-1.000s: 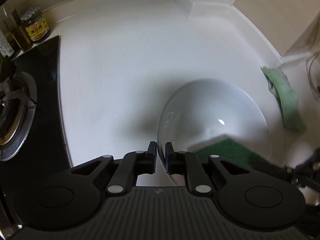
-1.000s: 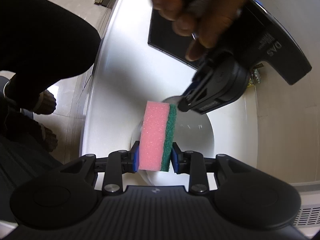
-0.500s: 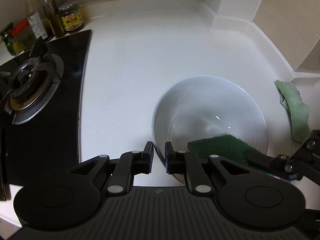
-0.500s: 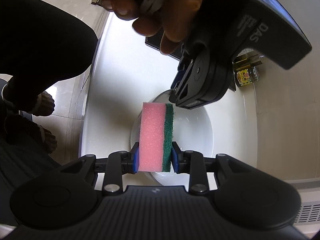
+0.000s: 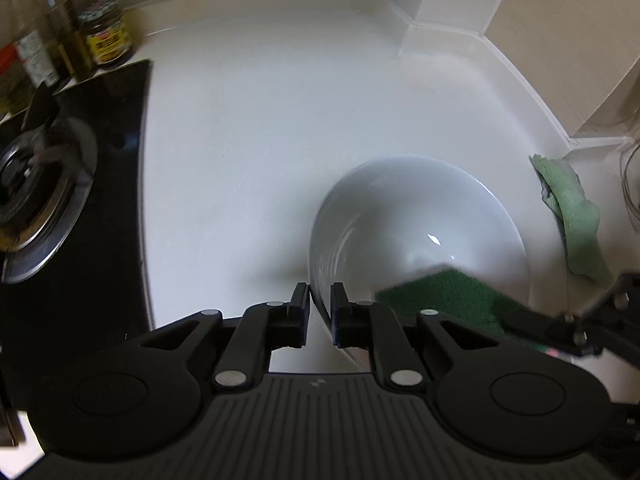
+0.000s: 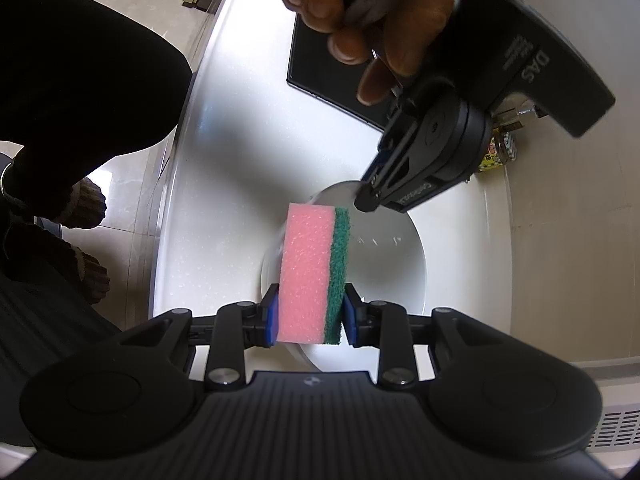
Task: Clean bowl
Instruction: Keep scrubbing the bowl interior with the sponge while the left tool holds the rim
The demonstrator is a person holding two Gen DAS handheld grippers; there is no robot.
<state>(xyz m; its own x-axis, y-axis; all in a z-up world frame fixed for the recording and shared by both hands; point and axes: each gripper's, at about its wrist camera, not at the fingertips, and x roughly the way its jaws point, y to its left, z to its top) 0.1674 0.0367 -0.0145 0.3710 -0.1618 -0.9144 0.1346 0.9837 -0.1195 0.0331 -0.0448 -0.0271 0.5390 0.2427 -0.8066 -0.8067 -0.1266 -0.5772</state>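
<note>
The white bowl stands on the white table, tipped up on one side, its near rim caught between the fingers of the left tongs. Those jaws have just been opening a little, yet they stand narrow with the rim still between them — whether the pads press hard on it I cannot quite tell from the blurred view, though the bowl appears held. In the right wrist view a hand grips the left tool's handle above the bowl. The right tongs are clamped on a sponge, pink foam on one side and green scouring pad on the other, its jaws pressing both faces; the sponge reaches down into the bowl, green side against the inner wall. A green cloth lies crumpled on the table just beyond the bowl. A black hob with a burner occupies the table's far side — a jar and bottles stand behind it.
</note>
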